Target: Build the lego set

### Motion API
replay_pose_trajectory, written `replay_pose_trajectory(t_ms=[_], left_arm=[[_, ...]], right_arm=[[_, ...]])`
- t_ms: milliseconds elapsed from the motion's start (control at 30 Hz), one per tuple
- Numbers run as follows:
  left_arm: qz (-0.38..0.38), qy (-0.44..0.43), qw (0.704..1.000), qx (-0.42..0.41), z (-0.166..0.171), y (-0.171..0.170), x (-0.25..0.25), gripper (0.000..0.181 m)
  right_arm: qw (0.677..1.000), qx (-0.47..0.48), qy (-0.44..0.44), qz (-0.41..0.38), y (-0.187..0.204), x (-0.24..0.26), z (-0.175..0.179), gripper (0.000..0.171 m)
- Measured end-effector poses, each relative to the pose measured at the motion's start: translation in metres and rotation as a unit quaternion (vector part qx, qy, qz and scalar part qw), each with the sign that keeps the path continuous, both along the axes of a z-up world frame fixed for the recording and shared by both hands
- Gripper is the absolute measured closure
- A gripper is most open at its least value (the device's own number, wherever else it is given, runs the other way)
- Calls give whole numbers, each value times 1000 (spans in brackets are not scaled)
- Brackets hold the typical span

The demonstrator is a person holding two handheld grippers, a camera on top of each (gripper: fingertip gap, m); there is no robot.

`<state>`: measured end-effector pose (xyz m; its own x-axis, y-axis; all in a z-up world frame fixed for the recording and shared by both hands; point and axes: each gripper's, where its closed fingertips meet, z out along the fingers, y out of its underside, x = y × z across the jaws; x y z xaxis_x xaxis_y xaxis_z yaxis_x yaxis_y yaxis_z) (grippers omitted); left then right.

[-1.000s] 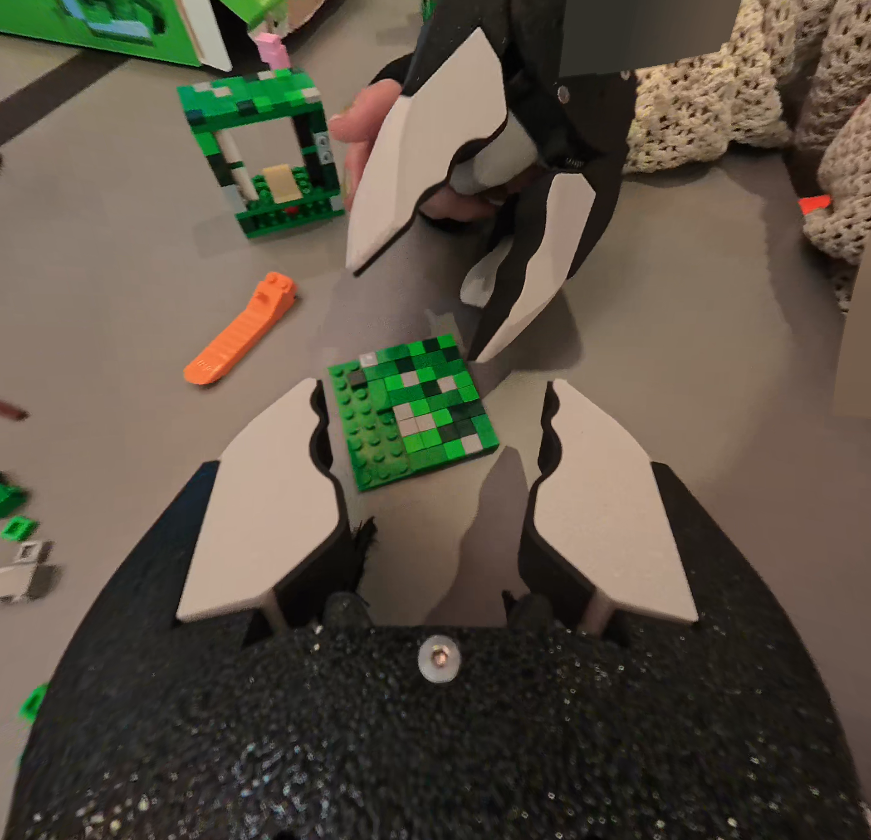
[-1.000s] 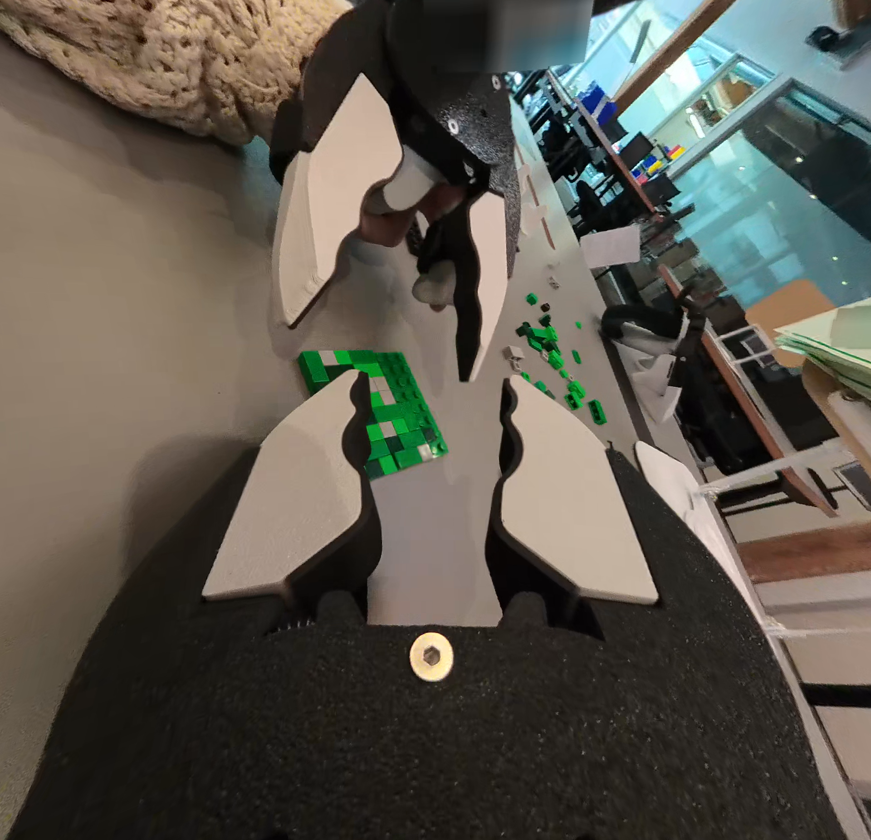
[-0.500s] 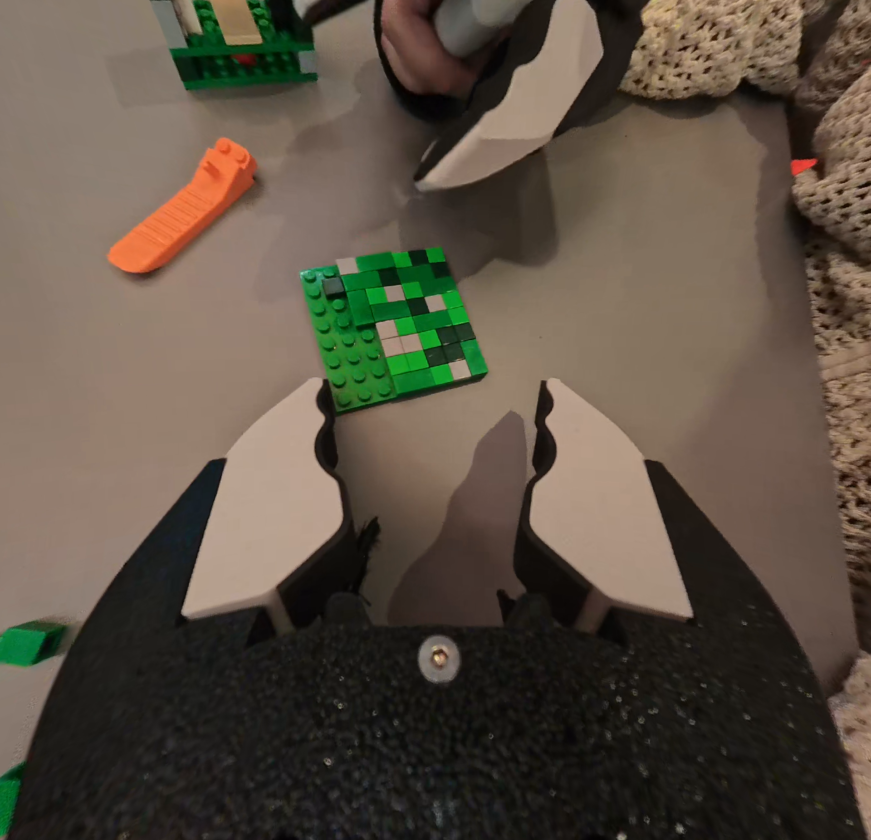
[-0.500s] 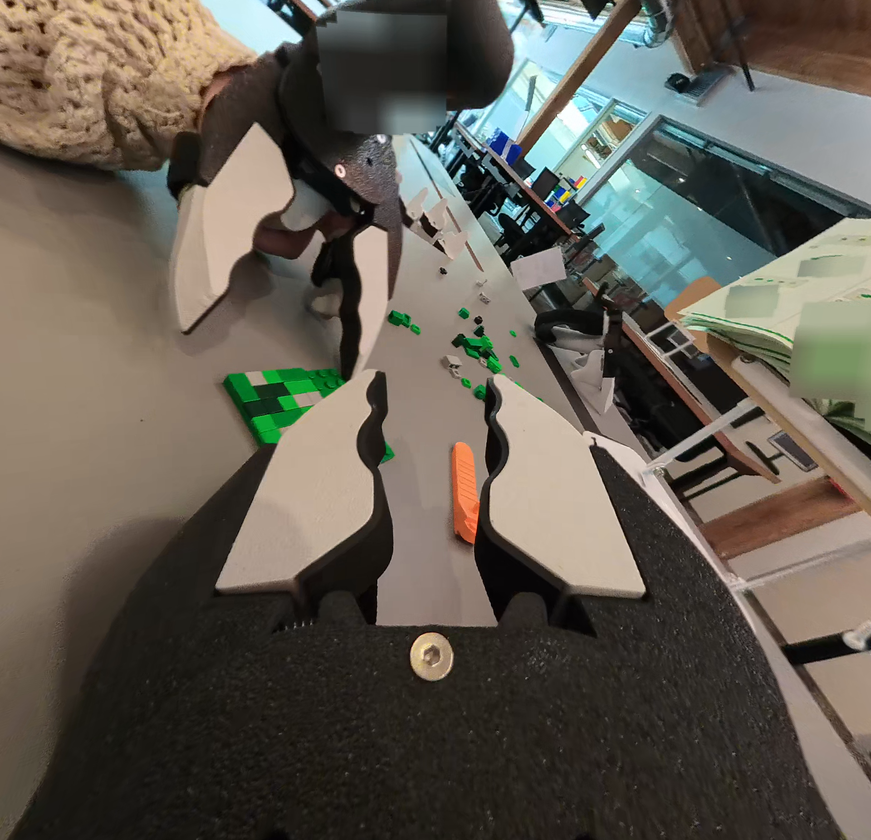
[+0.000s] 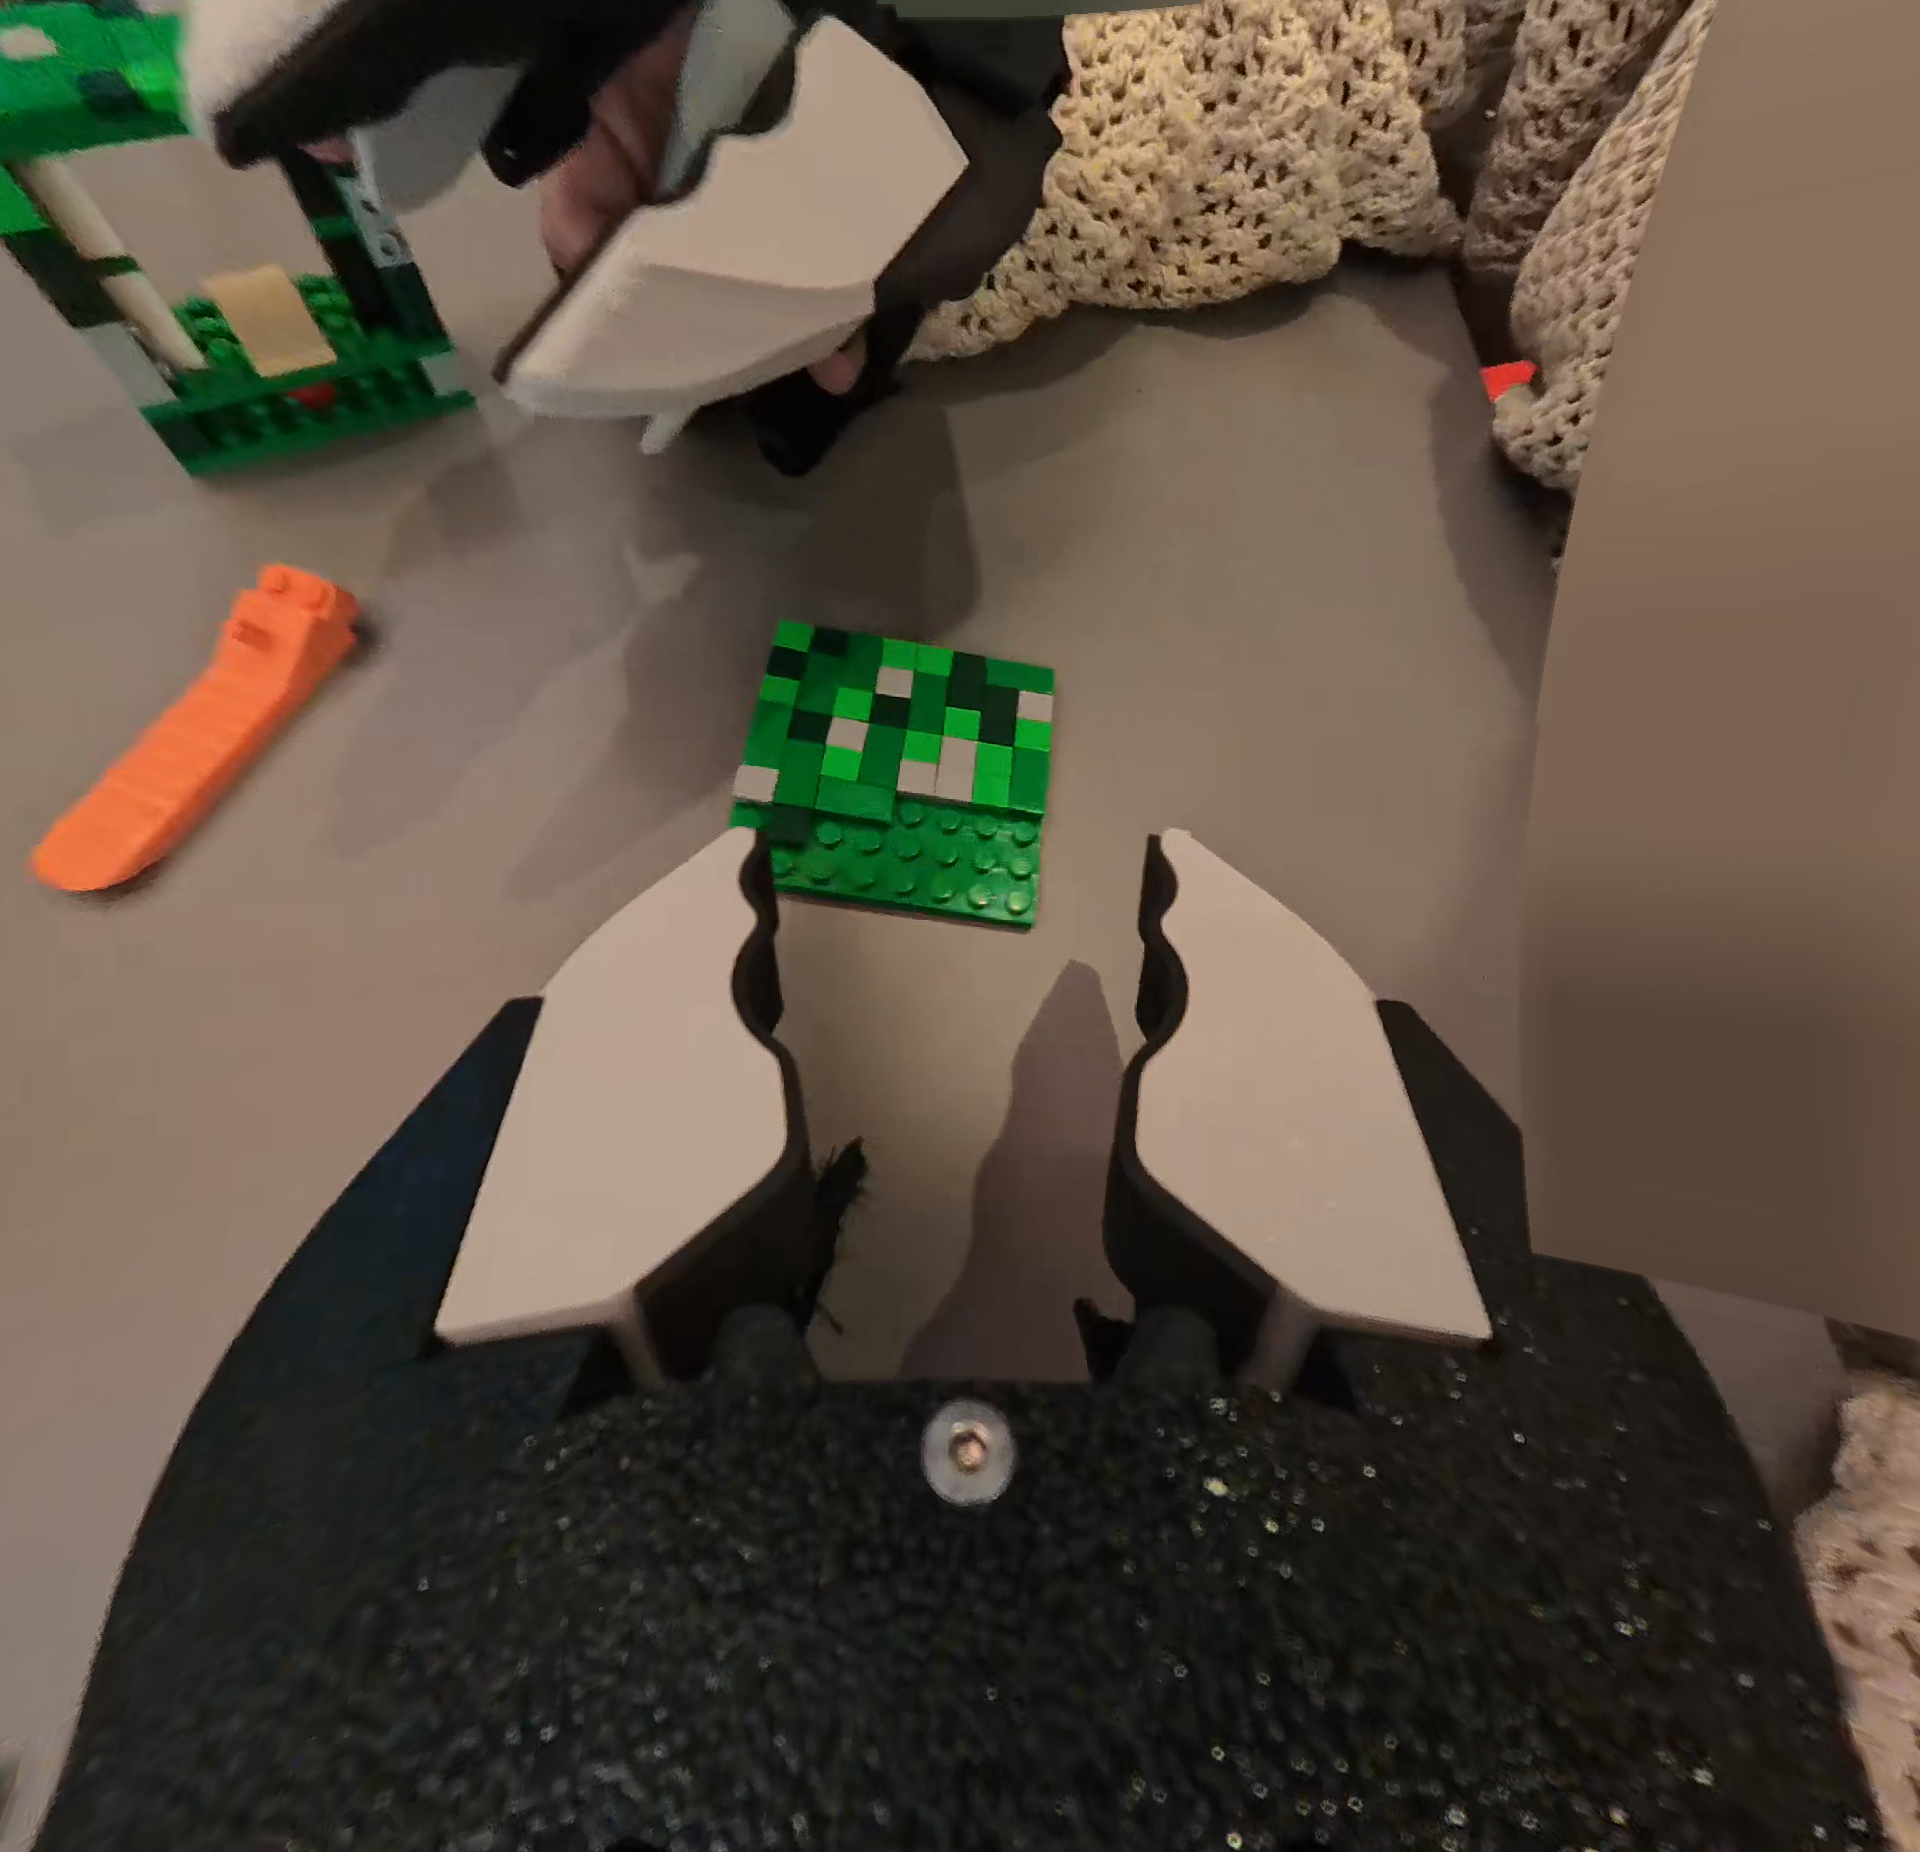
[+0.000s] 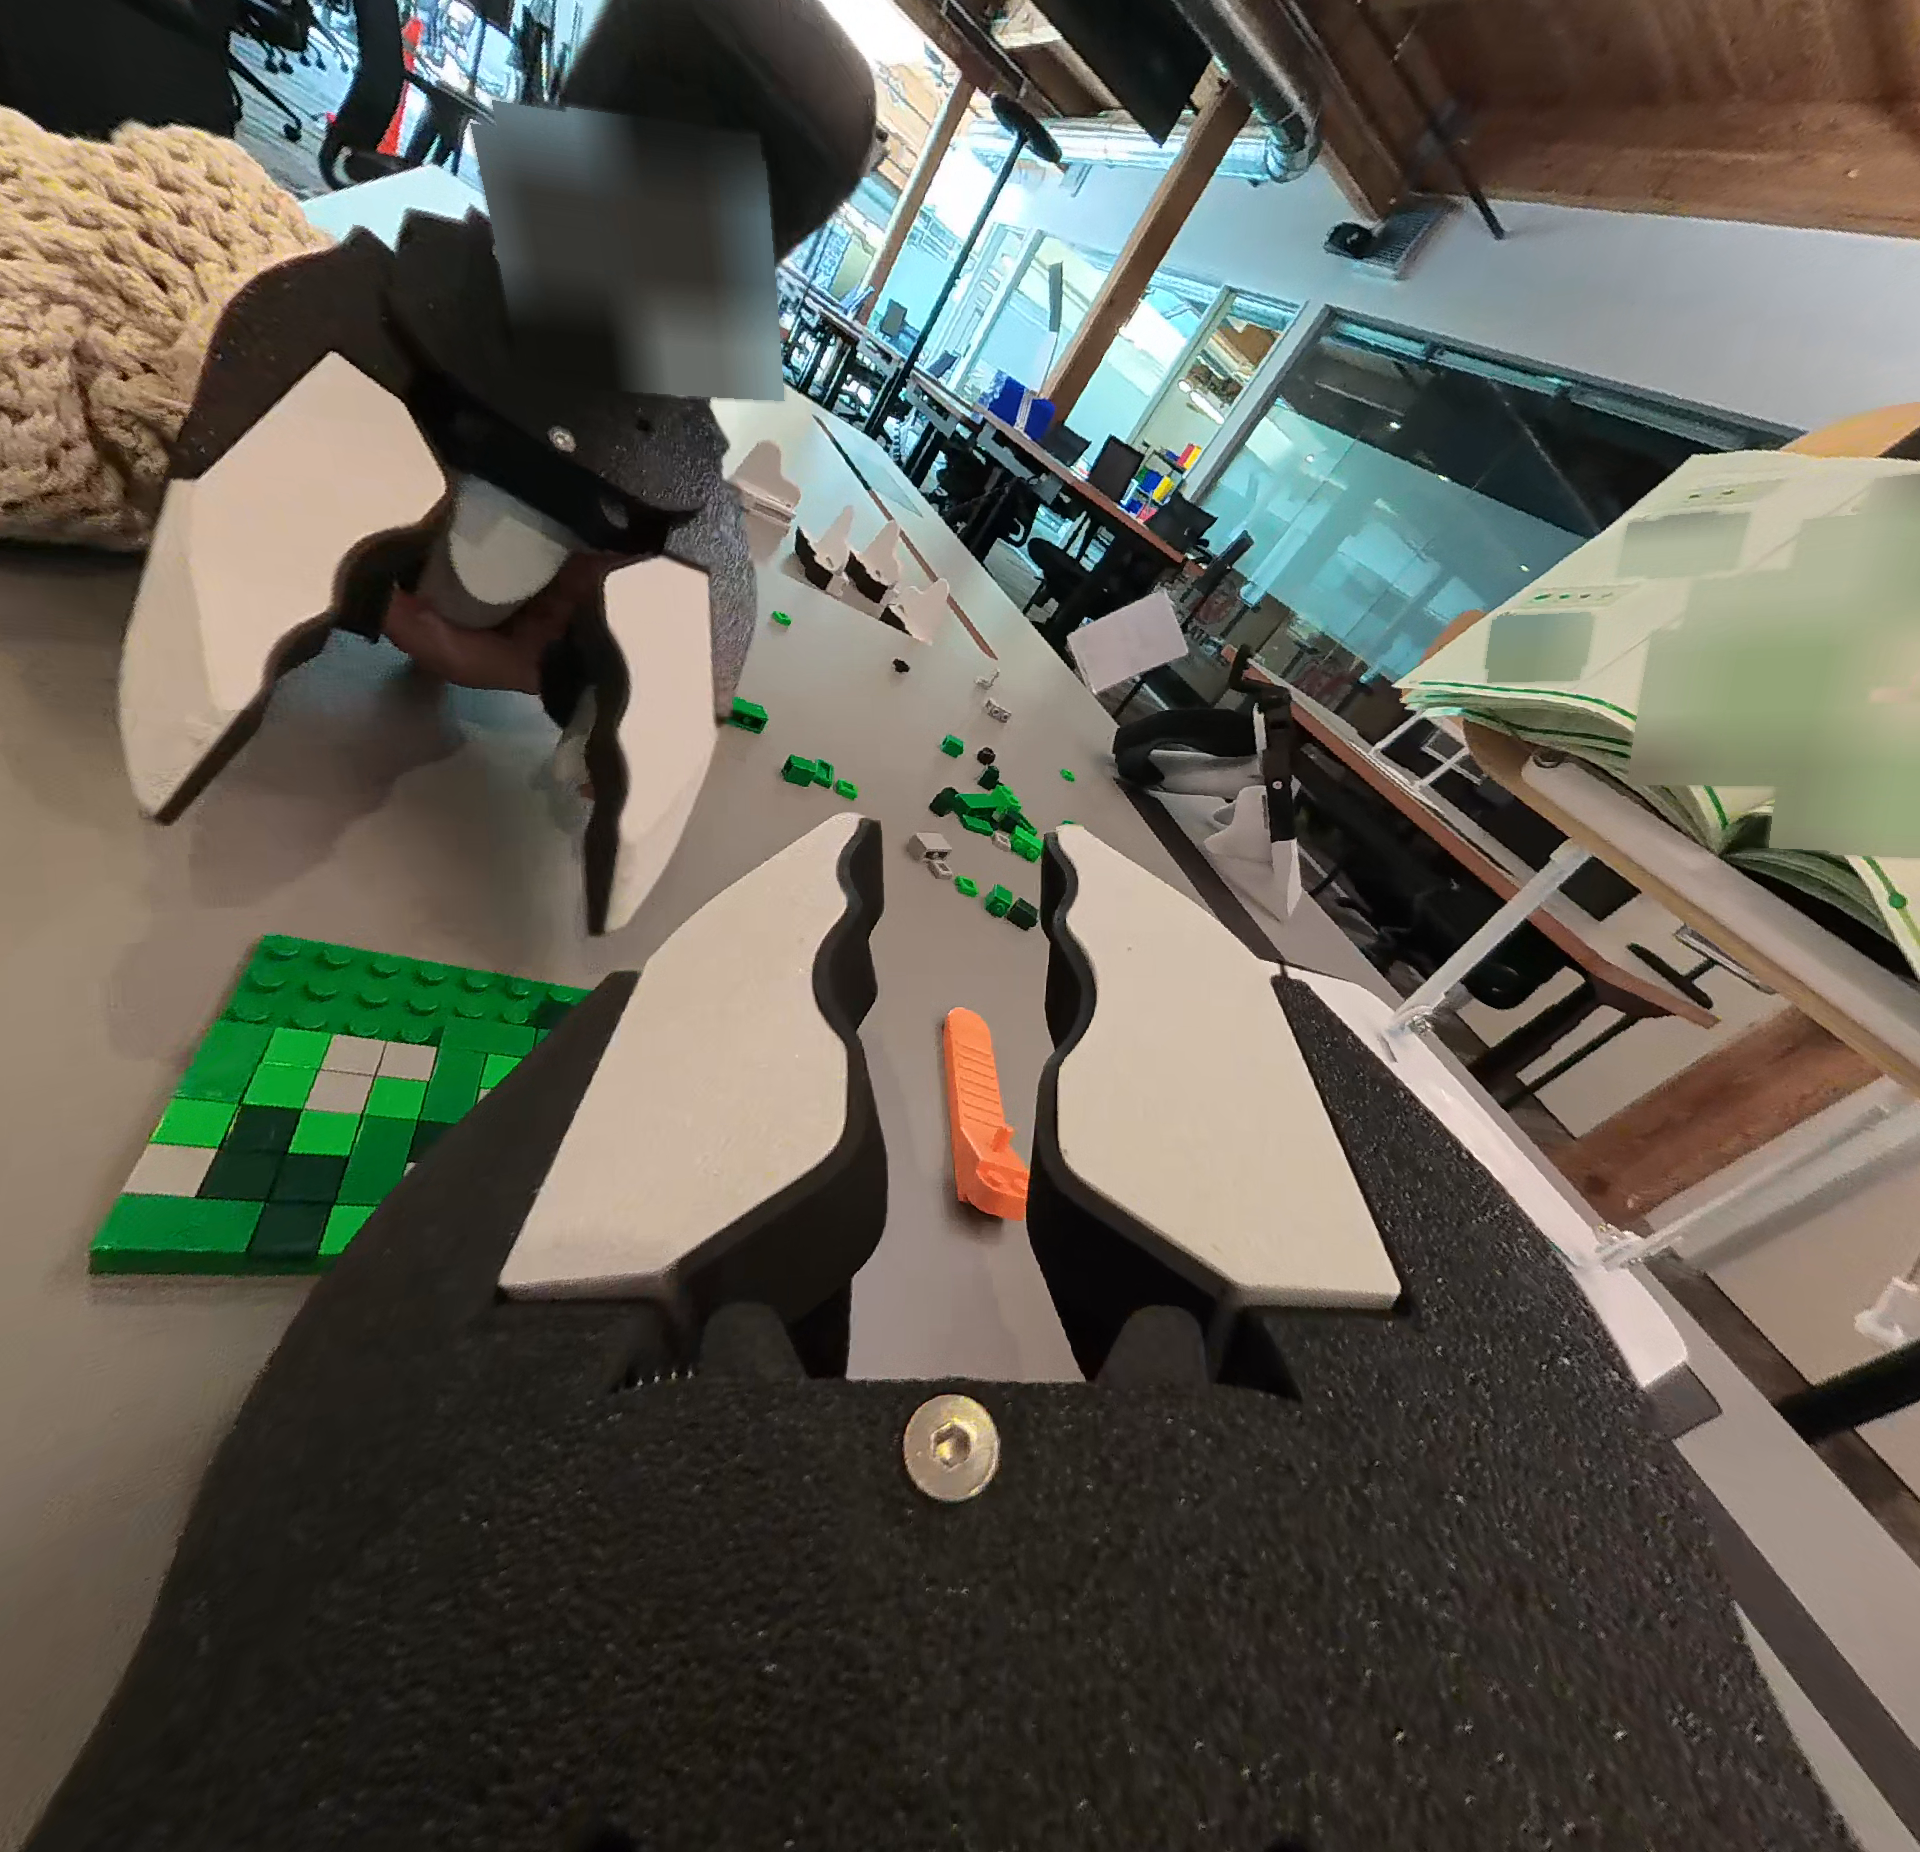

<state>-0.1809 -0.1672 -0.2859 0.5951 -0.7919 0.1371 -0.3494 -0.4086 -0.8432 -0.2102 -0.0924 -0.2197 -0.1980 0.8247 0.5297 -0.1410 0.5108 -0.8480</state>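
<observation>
A green square plate [image 5: 904,763], mostly covered with green, dark green and grey tiles, lies flat on the grey table; its strip of bare studs faces my left gripper. My left gripper [image 5: 951,857] is open and empty, with its fingertips just short of the plate's near edge. My right gripper [image 6: 961,831] is open and empty, held above the table to the right of the plate [image 6: 312,1106]. An orange brick separator [image 6: 977,1116] lies on the table below the gap between its fingers. In the right wrist view the left gripper [image 6: 379,867] hangs open beyond the plate.
A green frame-shaped build [image 5: 239,275] stands at the far left, with the orange separator [image 5: 197,732] nearer. Several loose green and grey pieces [image 6: 977,805] are scattered farther along the table. A knit sleeve [image 5: 1247,140] lies at the back. An instruction booklet [image 6: 1662,607] sits on a stand at right.
My left gripper has swung round, so the plate's studded strip now faces it. My right gripper has moved off the plate to above the orange separator. Both stayed open.
</observation>
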Motion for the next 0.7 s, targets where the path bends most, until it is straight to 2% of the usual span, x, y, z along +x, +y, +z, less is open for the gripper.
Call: replay_pose_trajectory(t_ms=[200,333,400,433,500,567,633,700], left_arm=[[-54,-43,997,-32,5,-13,19,128],[-58,-12,998,-30,-2,-13,24,125],[-54,14,998,-39,-9,-12,26,123],[-52,28,997,-43,-12,-12,25,123],[-51,40,997,-46,-15,-13,25,124],[-53,35,996,-55,-14,-14,26,124],[-57,30,996,-58,-14,-16,26,125],[-49,34,998,-36,-10,-13,21,128]], right_arm=[[999,-36,4,4,5,1,5,145],[999,-38,1,2,6,1,5,147],[999,-43,-24,-3,6,0,3,156],[996,-55,-67,7,1,0,1,158],[971,-70,-221,61,-19,11,-11,164],[913,-75,-375,144,-49,40,-28,169],[880,-34,-440,177,-67,61,-45,171],[869,36,-459,178,-76,70,-65,171]])
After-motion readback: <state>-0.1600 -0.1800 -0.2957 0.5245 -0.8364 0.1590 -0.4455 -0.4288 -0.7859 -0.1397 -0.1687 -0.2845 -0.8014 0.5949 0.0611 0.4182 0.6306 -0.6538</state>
